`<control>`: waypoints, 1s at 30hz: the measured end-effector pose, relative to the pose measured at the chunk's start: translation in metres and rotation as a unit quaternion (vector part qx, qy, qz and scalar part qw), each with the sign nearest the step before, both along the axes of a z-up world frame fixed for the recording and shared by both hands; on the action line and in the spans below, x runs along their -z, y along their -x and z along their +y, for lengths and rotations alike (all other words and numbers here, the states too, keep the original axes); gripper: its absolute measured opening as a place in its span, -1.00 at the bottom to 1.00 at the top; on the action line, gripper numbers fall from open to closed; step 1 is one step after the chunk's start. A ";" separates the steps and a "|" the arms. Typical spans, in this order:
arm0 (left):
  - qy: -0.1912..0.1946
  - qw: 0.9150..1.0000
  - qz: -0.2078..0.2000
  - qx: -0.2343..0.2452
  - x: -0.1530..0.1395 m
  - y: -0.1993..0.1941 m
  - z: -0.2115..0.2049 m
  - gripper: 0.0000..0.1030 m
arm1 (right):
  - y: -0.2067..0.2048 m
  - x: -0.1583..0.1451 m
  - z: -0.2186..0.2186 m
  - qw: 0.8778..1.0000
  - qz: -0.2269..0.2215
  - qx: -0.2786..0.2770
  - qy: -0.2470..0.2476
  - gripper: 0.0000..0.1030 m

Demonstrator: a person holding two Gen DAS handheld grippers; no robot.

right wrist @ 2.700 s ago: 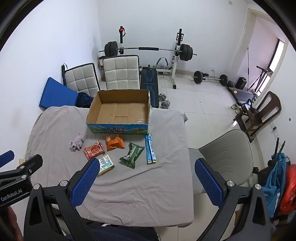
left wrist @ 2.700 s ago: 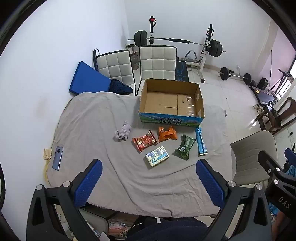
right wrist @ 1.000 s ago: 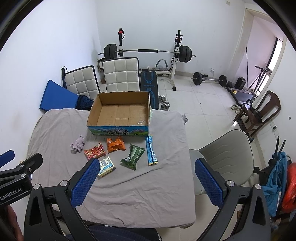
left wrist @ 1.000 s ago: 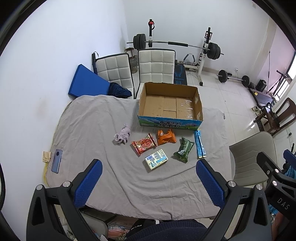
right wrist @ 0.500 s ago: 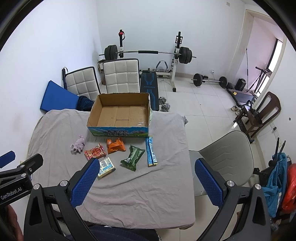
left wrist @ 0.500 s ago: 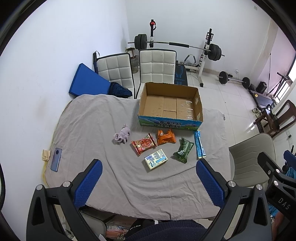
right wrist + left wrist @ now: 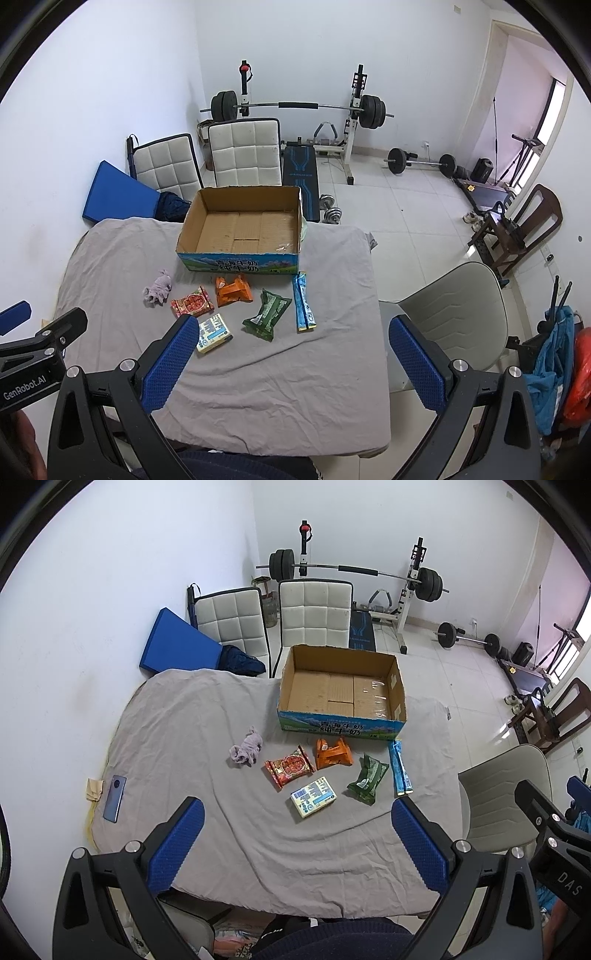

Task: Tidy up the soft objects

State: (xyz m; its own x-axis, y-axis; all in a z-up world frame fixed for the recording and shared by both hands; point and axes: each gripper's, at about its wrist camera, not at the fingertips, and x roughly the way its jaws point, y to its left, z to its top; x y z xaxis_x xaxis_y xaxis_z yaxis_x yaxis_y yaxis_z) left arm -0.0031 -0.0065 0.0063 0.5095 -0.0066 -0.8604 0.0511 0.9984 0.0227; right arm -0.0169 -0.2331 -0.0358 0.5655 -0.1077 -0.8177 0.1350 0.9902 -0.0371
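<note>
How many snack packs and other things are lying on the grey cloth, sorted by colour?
Red pack: 1
Orange pack: 1
Green pack: 1
Blue stick pack: 1
White pack: 1
Purple cloth bundle: 1
Cardboard box: 1
Phone: 1
Total: 8

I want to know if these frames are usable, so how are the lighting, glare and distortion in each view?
Left wrist view: even daylight, sharp, strong fisheye bending with dark corners, slight glare on tape inside the cardboard box. Right wrist view: same curvature, the bright window washes out the right side, while the snack packets stay clear with soft shadows.
</note>
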 end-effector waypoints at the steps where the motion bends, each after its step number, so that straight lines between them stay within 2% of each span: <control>1: 0.001 1.000 -0.001 0.000 0.000 0.000 0.001 1.00 | 0.000 0.000 0.000 1.000 -0.001 0.001 0.001 1.00; 14: 0.004 1.000 0.000 0.006 -0.001 0.001 0.001 1.00 | -0.003 -0.001 0.000 1.000 -0.003 0.002 -0.004 1.00; 16: 0.005 1.000 -0.001 0.008 0.003 -0.004 -0.001 1.00 | -0.009 0.003 -0.002 1.000 0.000 0.004 -0.012 1.00; 19: 0.004 1.000 0.007 0.025 0.019 -0.023 -0.007 1.00 | -0.028 0.025 -0.009 0.999 0.025 0.008 -0.034 1.00; 22: -0.020 0.999 0.013 0.042 0.045 -0.047 -0.013 1.00 | -0.060 0.065 -0.017 0.996 0.070 0.007 -0.057 1.00; 25: -0.051 0.996 0.043 0.058 0.089 -0.077 -0.017 1.00 | -0.091 0.122 -0.024 0.990 0.122 0.013 -0.075 1.00; 27: -0.052 0.993 0.076 0.076 0.124 -0.097 -0.019 1.00 | -0.115 0.171 -0.027 0.982 0.168 0.017 -0.082 1.00; 30: -0.079 0.985 0.114 0.103 0.186 -0.126 -0.025 1.00 | -0.140 0.241 -0.030 0.970 0.221 0.020 -0.096 1.00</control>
State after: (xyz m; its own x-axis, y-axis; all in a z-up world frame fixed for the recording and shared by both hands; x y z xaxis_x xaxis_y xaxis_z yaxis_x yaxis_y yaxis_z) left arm 0.1231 -0.0314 -0.1793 0.3039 0.0532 -0.9512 0.2750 0.9510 0.1411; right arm 0.1229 -0.2627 -0.2766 0.1538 0.0563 -0.9865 0.1854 0.9790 0.0847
